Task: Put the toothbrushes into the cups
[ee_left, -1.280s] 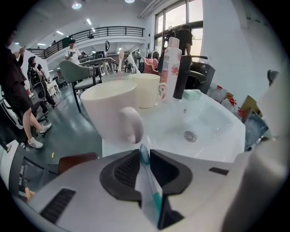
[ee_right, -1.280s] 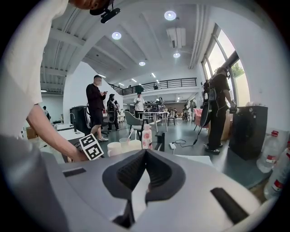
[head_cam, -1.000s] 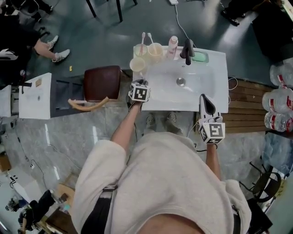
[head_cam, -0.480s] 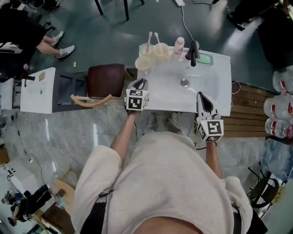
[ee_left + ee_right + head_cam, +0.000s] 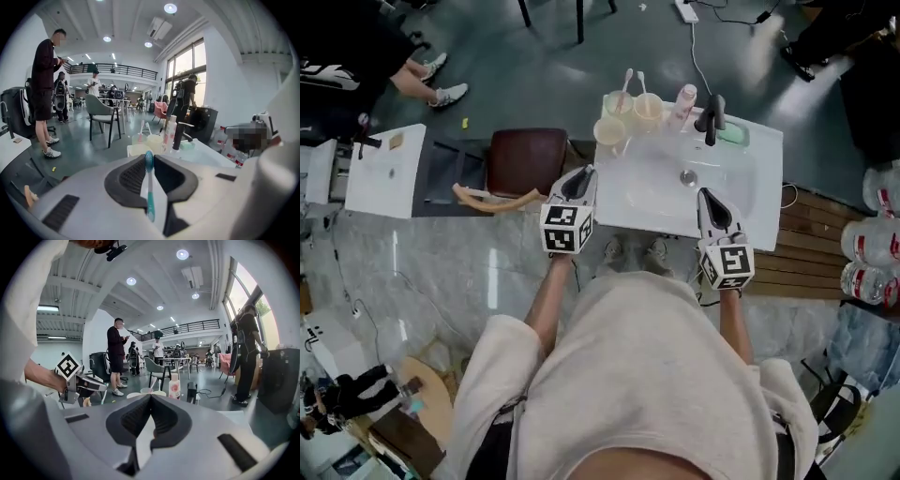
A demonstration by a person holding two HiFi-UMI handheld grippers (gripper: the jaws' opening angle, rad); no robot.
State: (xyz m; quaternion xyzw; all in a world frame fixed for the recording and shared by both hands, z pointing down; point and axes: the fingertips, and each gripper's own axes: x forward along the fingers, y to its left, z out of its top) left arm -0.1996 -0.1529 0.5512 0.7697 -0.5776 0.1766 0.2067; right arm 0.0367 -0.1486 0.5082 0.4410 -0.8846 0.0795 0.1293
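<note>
A teal and white toothbrush stands upright between the pads of my left gripper, which is shut on it. In the head view that gripper hovers at the front left corner of the white sink. Three pale cups sit at the sink's back left: an empty front one and two behind, each holding a toothbrush. The left gripper view shows the cups ahead, beyond the jaws. My right gripper is shut and empty over the sink's front edge; its own view shows nothing between the pads.
A pink bottle, a black faucet and a green soap dish line the sink's back. A brown stool and a white cabinet stand left. Water bottles lie right. People stand beyond.
My left gripper has lifted and drawn back from the front cup toward the sink's front left corner, toothbrush still in it. The right gripper has drifted a little leftward.
</note>
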